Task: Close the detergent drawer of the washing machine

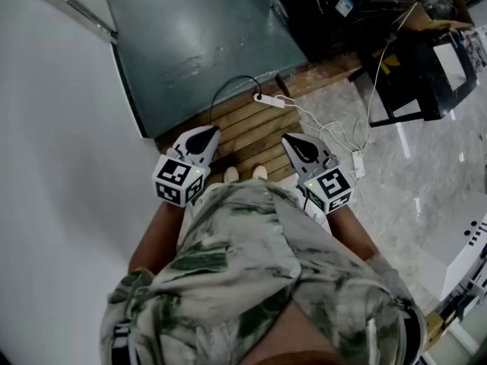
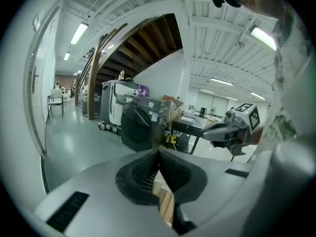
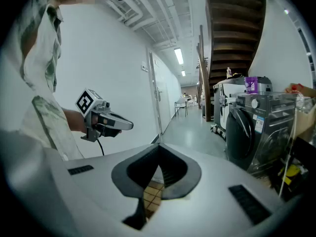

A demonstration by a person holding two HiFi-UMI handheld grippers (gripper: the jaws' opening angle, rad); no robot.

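Observation:
A dark front-loading washing machine (image 2: 139, 124) stands far off across the hall, and its detergent drawer is too small to make out. It also shows at the right of the right gripper view, as the washing machine (image 3: 251, 130). I hold both grippers at waist height, nowhere near it. My left gripper (image 1: 205, 134) is shut with nothing in it; its tips meet at the left gripper (image 2: 159, 152). My right gripper (image 1: 294, 140) is also shut and empty, tips meeting at the right gripper (image 3: 159, 149). Each camera sees the other gripper alongside.
I stand on a slatted wooden platform (image 1: 251, 126) with a white cable and plug strip (image 1: 269, 100) trailing right. A black-framed stand (image 1: 415, 78) is at the upper right. A wooden staircase (image 2: 143, 41) rises behind the machines, and a white wall (image 3: 113, 78) runs along the left.

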